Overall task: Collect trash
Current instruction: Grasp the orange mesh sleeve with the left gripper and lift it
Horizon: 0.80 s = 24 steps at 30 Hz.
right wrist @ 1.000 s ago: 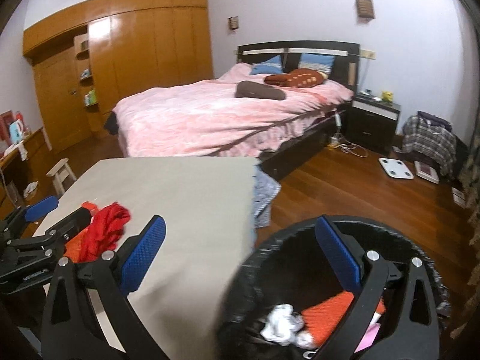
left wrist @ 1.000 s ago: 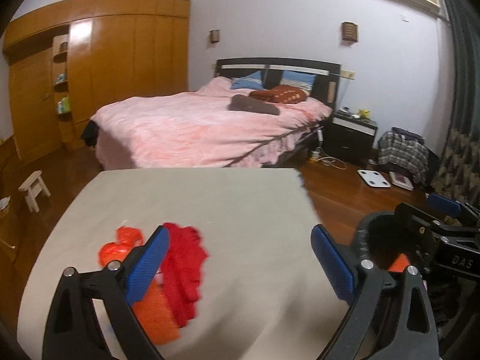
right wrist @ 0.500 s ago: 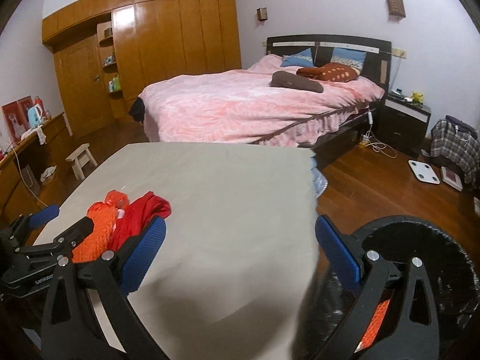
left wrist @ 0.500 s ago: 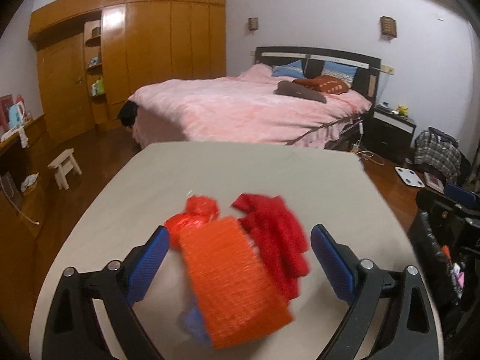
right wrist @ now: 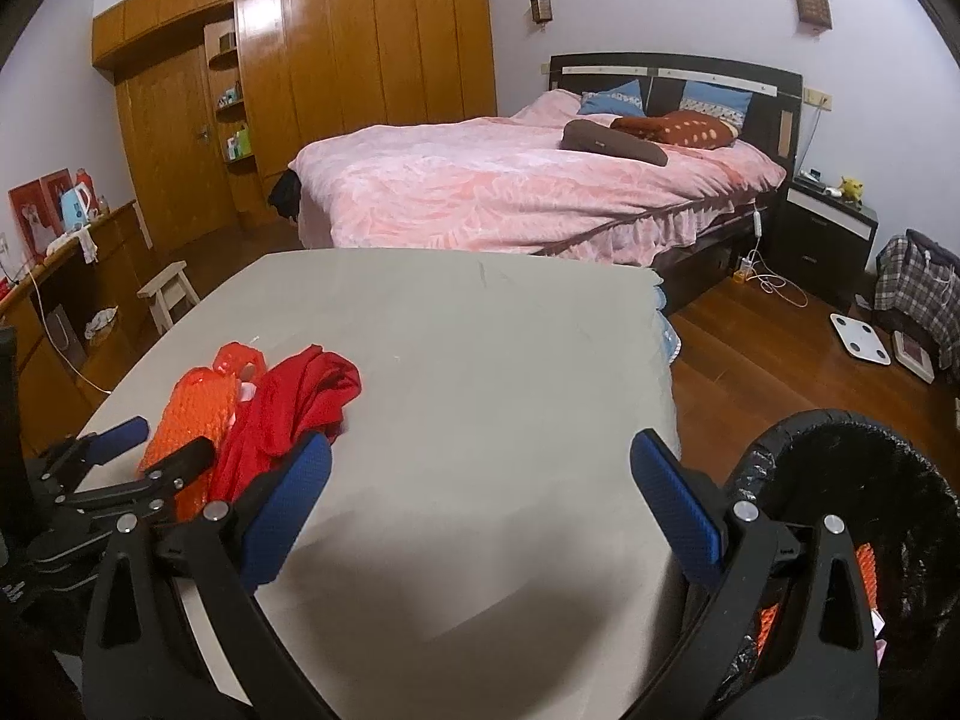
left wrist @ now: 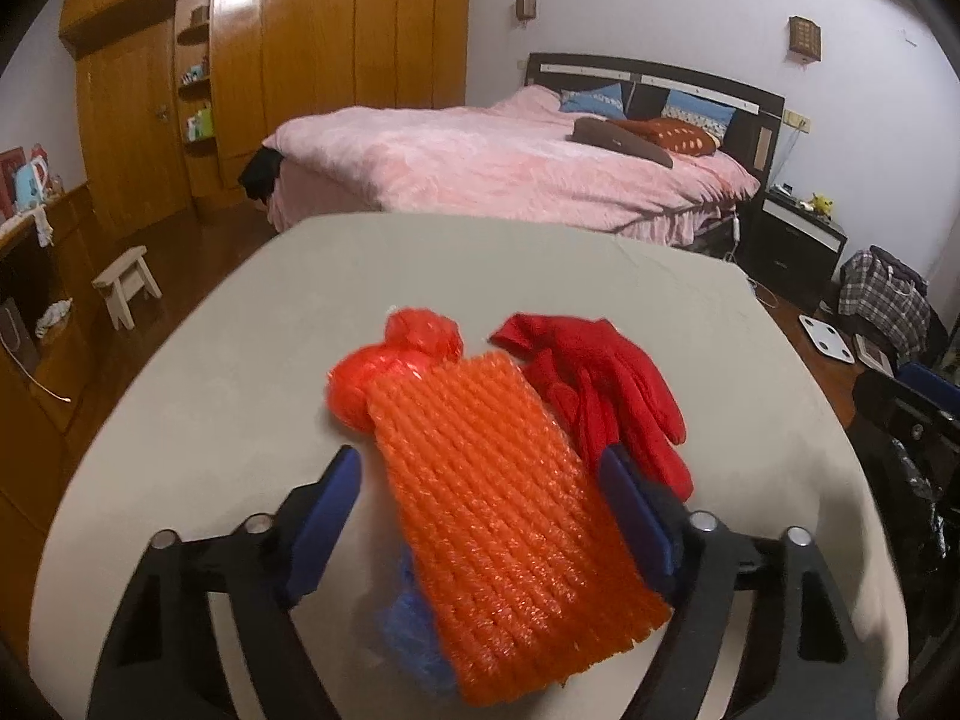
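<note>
In my left wrist view, my left tongs (left wrist: 474,516) fill the lower middle of the frame, spread apart with a blue pad on either side of an orange foam net sleeve (left wrist: 504,510); I cannot tell whether the pads touch it yet. The sleeve lies on the beige tabletop (left wrist: 240,360), running from the bottom centre up toward mid-frame. I judge it very light, soft and springy, so it should crush easily and may slip out of a loose pinch; taking it across its middle width, where the pads already stand, looks soundest.

Under its lower left corner peeks one crumpled blue piece (left wrist: 414,636), perhaps plastic. Just above the sleeve sits one knotted red plastic bag (left wrist: 396,360), touching it. To the right, touching the sleeve's edge, lies one red fabric glove (left wrist: 606,384), limp and floppy.

In my right wrist view, my right tongs (right wrist: 480,498) are released and hold nothing, hovering over bare tabletop at lower centre. At the lower right of that frame is one black-lined trash bin (right wrist: 852,480), with some orange scrap already inside.

Farther back, across the upper middle, is one bed (left wrist: 510,174) under a pink cover. One small wooden stool (left wrist: 126,288) is at the left. A wooden wardrobe (left wrist: 300,60) fills the upper left.
</note>
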Each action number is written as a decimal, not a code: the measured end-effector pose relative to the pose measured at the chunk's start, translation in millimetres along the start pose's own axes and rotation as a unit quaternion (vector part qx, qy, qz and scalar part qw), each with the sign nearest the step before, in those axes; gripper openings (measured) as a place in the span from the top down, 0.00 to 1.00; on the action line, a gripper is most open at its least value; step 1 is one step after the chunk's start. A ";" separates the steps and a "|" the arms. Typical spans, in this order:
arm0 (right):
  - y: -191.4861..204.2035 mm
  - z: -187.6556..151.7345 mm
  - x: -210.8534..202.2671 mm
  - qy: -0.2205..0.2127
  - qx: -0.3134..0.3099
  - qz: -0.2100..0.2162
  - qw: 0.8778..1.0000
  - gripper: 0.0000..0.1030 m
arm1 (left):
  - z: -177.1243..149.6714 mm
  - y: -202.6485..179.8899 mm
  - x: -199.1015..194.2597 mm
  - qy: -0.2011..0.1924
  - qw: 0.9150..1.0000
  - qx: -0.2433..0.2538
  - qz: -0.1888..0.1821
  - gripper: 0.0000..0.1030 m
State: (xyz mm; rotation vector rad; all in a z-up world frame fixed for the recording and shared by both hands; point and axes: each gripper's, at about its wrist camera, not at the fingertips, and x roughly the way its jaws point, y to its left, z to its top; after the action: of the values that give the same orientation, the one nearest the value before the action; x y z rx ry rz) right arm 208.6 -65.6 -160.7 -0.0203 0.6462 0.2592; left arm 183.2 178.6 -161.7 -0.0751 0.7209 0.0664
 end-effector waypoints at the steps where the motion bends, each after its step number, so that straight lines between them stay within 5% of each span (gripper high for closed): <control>1: -0.2 -0.5 1.1 0.002 0.000 0.000 1.000 0.06 | -0.6 -0.6 2.1 0.003 1.000 0.000 -0.003 0.31; 9: -0.7 -4.9 5.7 0.008 0.001 0.000 1.000 0.06 | -2.9 -5.5 5.7 0.005 1.000 0.001 -0.019 0.63; 24: 6.7 3.3 5.7 -0.002 -0.005 0.012 1.000 0.06 | 9.8 14.0 -27.4 -0.027 0.999 -0.013 -0.027 0.69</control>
State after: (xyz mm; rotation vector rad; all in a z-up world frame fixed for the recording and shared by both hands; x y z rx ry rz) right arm 213.2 -57.6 -161.1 -0.0213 0.6414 0.2847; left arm 168.0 192.5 -136.9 -0.1169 0.6643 0.0270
